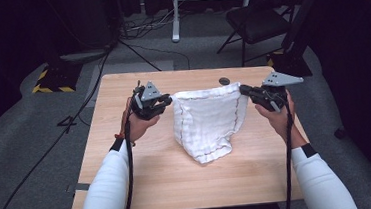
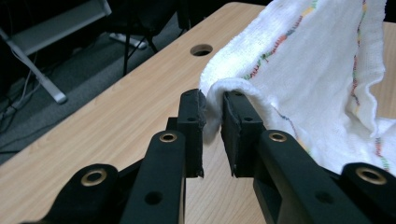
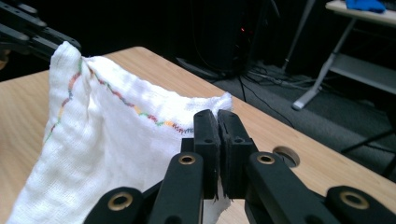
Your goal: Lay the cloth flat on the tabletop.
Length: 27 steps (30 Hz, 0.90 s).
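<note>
You have the white cloth (image 1: 207,123) lifted by two corners above the middle of the wooden table (image 1: 129,179), and it hangs in a sagging sheet between your hands, its lowest fold resting on the tabletop just below the centre of the high view. The step in hand looks like spreading the cloth out in the air, ready to lay it flat or fold it.

Your right gripper (image 3: 217,122) is clenched tight on its corner: in the right gripper view the two black jaws meet at lower centre with only a thin edge of cloth poking up between them. Your left gripper (image 2: 213,108) also has a corner, but less securely; in the left gripper view a rolled hem sits between jaws that stand a little apart, with the cloth bunched toward their tips.

In the high view the top edge, with its coloured stitching, runs from the left gripper (image 1: 159,104) at centre left to the right gripper (image 1: 249,91) at centre right, and it droops slightly.

Next, you would likely draw your hands apart until that top edge is taut, then lower the cloth evenly. Mind the left grip, since a pull could slip the hem free.
</note>
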Each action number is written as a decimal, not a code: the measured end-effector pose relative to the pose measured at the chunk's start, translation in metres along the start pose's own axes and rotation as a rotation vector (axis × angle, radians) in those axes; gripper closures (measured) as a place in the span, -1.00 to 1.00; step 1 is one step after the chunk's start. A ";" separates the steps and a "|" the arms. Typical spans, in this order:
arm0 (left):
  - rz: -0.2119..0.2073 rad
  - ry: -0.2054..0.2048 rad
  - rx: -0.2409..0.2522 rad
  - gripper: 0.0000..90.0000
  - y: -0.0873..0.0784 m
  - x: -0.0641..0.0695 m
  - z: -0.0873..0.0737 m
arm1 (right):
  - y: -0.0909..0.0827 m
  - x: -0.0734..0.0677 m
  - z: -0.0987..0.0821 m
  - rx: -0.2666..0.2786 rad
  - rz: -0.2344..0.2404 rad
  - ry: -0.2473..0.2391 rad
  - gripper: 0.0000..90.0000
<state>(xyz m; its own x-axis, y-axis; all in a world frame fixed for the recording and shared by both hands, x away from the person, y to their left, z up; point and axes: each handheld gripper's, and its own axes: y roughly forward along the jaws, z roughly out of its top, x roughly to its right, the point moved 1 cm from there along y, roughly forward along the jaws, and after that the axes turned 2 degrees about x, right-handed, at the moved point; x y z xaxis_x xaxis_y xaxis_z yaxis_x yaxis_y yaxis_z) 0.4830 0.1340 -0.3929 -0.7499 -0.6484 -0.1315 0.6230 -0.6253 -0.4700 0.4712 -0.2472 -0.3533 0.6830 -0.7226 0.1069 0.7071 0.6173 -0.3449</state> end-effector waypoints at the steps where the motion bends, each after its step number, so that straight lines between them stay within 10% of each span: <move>1: 0.003 -0.011 -0.008 0.75 0.004 -0.003 -0.003 | 0.004 0.003 -0.002 -0.007 -0.009 0.007 0.94; 10: -0.006 -0.060 -0.073 0.73 0.037 -0.005 -0.021 | 0.051 0.023 -0.034 -0.158 -0.092 0.041 0.87; 17: -0.095 -0.025 -0.132 0.57 0.057 0.022 -0.032 | 0.069 0.037 -0.064 -0.295 -0.172 0.073 0.50; 27: -0.196 0.074 -0.232 0.35 0.061 0.064 -0.045 | 0.042 0.012 -0.094 -0.316 -0.004 0.061 0.28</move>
<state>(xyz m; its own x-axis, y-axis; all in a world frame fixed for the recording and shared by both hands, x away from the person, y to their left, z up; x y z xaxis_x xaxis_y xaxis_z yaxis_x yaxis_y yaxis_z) 0.4633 0.0743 -0.4693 -0.8701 -0.4868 -0.0775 0.4041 -0.6142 -0.6778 0.4920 -0.2594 -0.4540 0.6611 -0.7482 0.0558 0.6115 0.4943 -0.6178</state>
